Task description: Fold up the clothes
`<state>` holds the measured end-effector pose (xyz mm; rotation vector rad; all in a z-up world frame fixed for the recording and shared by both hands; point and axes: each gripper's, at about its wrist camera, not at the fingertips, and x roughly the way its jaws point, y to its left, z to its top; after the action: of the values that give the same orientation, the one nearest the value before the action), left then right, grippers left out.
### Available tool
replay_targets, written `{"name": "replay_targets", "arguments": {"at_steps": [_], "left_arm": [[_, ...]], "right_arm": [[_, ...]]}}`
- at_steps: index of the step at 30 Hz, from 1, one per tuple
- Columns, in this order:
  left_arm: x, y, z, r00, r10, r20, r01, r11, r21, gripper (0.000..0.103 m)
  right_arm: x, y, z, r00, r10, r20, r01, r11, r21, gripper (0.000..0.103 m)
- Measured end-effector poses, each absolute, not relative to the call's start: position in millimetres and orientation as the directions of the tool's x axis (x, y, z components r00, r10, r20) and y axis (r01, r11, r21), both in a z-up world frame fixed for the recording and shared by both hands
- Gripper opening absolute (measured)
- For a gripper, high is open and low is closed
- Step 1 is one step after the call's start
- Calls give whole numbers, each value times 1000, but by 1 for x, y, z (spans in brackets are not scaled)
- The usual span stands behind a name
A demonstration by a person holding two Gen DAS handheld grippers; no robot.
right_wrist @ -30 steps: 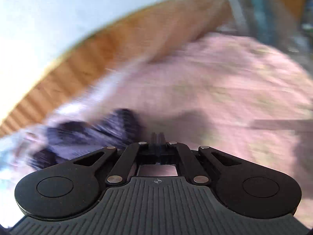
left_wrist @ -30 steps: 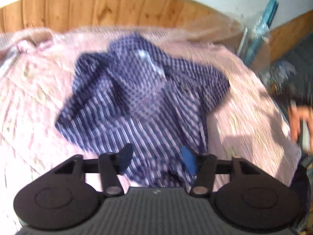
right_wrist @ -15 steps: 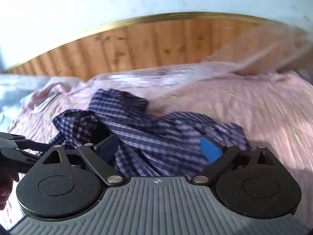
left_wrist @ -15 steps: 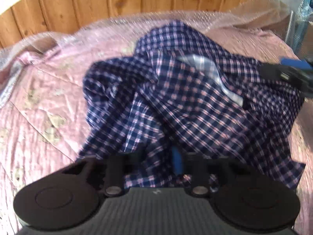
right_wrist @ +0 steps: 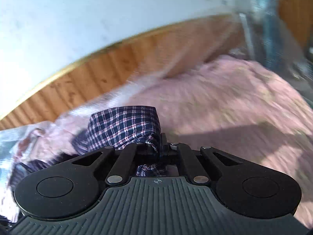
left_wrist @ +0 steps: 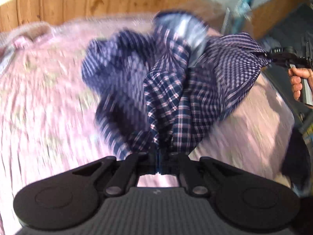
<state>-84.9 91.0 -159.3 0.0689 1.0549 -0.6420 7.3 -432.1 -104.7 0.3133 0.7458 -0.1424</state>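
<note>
A dark blue plaid shirt [left_wrist: 176, 90] with pink and white checks hangs bunched above a pink bedspread [left_wrist: 45, 98]. My left gripper [left_wrist: 161, 156] is shut on its near edge, the cloth rising from the closed jaws. My right gripper [right_wrist: 161, 148] is shut on another part of the shirt [right_wrist: 125, 127]; it also shows in the left wrist view [left_wrist: 273, 56] at the far right, pulling the cloth taut, with the person's hand behind it. The shirt's pale inner collar shows at the top. Both views are motion-blurred.
A wooden headboard [left_wrist: 78, 4] runs along the far side of the bed under a white wall [right_wrist: 97, 15]. Clear plastic sheeting [right_wrist: 11, 137] lies at the bed's head. Blue-and-metal clutter [left_wrist: 242, 5] stands off the bed's right side.
Both grippers have closed on the shirt, which lay crumpled on the bed before. It is now lifted and stretched between them, the right gripper drawn out to the right.
</note>
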Motion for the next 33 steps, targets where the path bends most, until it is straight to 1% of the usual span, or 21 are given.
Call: {"name": "replay_targets", "arguments": {"at_steps": [2,3,4,5,6,8,10,12,13,14,15,16,17,21,24,25,26,28,29,31,33], "left_arm": [[-107,98,-171,281,-449,-848,538,805,-248,4],[-115,102,-174,268,-442,-856,544,803,-244,6],[-118,107,-172,276,-439,-855,546,804,-236,12],[-115,112,-166,301,-434,-849,542,811,-222,15],[-112,118,-159,327,-430,-841,537,817,-209,25],[-101,127,-140,390,-435,-812,530,827,-188,54],[-83,132,-116,472,-430,-770,521,840,-150,64],[-63,125,-98,522,-417,-744,520,847,-110,69],[-52,116,-93,546,-407,-732,527,846,-78,71],[-40,105,-88,568,-399,-720,536,843,-44,77],[-24,84,-86,582,-394,-711,553,833,-9,82],[-8,66,-86,590,-389,-708,569,822,22,91],[4,48,-87,593,-387,-706,587,808,50,93],[59,-35,-120,567,-383,-729,658,744,120,93],[86,-83,-155,528,-356,-771,701,695,159,91],[94,-91,-168,522,-313,-794,697,693,184,68],[102,-95,-176,521,-276,-808,684,701,202,12],[123,-75,-165,559,-237,-794,586,791,176,5],[134,-62,-156,582,-218,-784,523,838,155,4],[160,0,-109,643,-214,-735,325,946,9,5],[164,67,-72,713,-125,-690,126,991,-49,4]], "right_arm": [[-44,-466,-147,573,-98,-814,396,902,170,9],[-68,-477,-163,501,-139,-854,455,882,123,23],[-91,-485,-169,463,-191,-866,507,858,81,50],[-113,-490,-171,448,-226,-865,552,831,69,60],[-134,-493,-170,444,-248,-861,593,802,74,62],[-155,-484,-156,475,-276,-835,627,773,101,65],[-153,-462,-140,503,-331,-798,608,792,54,68],[-140,-443,-119,551,-388,-739,583,812,9,69],[-133,-435,-109,586,-403,-703,566,825,-2,73],[-124,-429,-99,634,-403,-660,536,844,-1,77],[-115,-422,-90,680,-400,-615,506,862,-1,85],[-104,-416,-82,717,-383,-582,467,884,-7,88],[-89,-409,-78,743,-347,-572,411,912,-20,88],[-6,-389,-91,764,-92,-638,144,989,29,91],[55,-376,-116,730,11,-683,34,998,52,91],[75,-371,-128,717,27,-696,11,999,50,91],[93,-367,-138,703,40,-710,-6,999,50,91],[118,-363,-151,674,56,-737,-13,998,63,91],[129,-364,-156,661,67,-747,-15,997,76,91],[140,-368,-156,664,91,-742,-27,995,98,91],[147,-370,-153,678,144,-721,-65,989,136,91]]}}
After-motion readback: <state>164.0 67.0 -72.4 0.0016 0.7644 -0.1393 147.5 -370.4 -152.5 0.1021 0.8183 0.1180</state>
